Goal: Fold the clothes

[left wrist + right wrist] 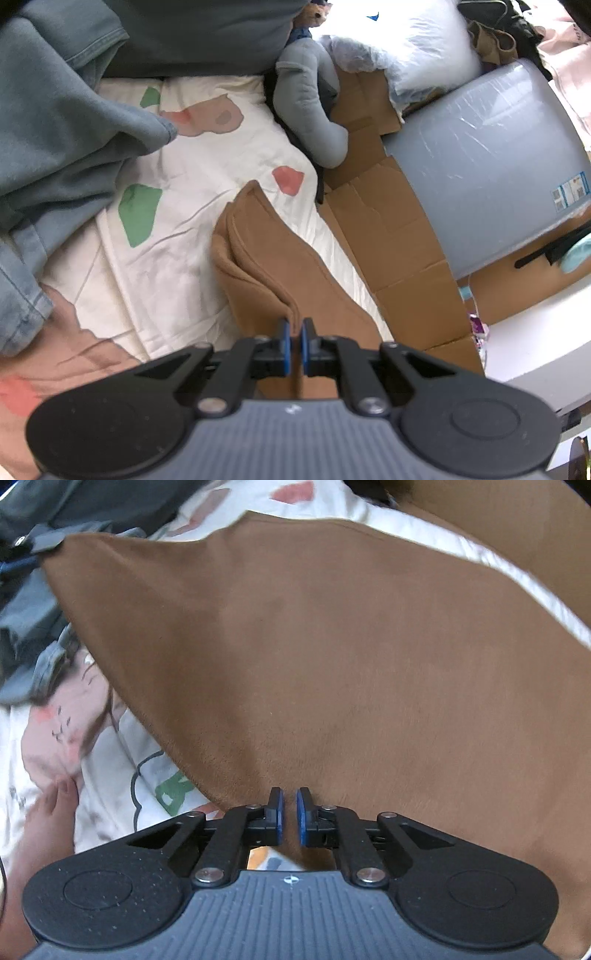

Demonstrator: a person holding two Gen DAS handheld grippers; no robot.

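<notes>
On the bed, whose white cover carries green and pink patches, lies the brown garment, folded into layers with its long edge running close to the bed's right side. The left gripper has its jaws clamped on a fold of that brown cloth at the near end. The right gripper points steeply down at the same brown garment; its jaws stand almost together, a narrow gap showing between the blue pads, with brown cloth behind it, and whether they pinch the cloth cannot be told.

No container with visible contents shows; flattened cardboard lies beside the bed, and a grey wrapped bundle rests on it.

Only the left wrist view shows the cardboard, the bundle, a grey plush toy, a plastic-wrapped pillow and the blue denim clothes heaped at the left. Only the right wrist view shows a bare foot on the cover and the garment's broad smooth face.

Open cover lies between the denim heap and the brown garment; to the right the bed's edge is near.
</notes>
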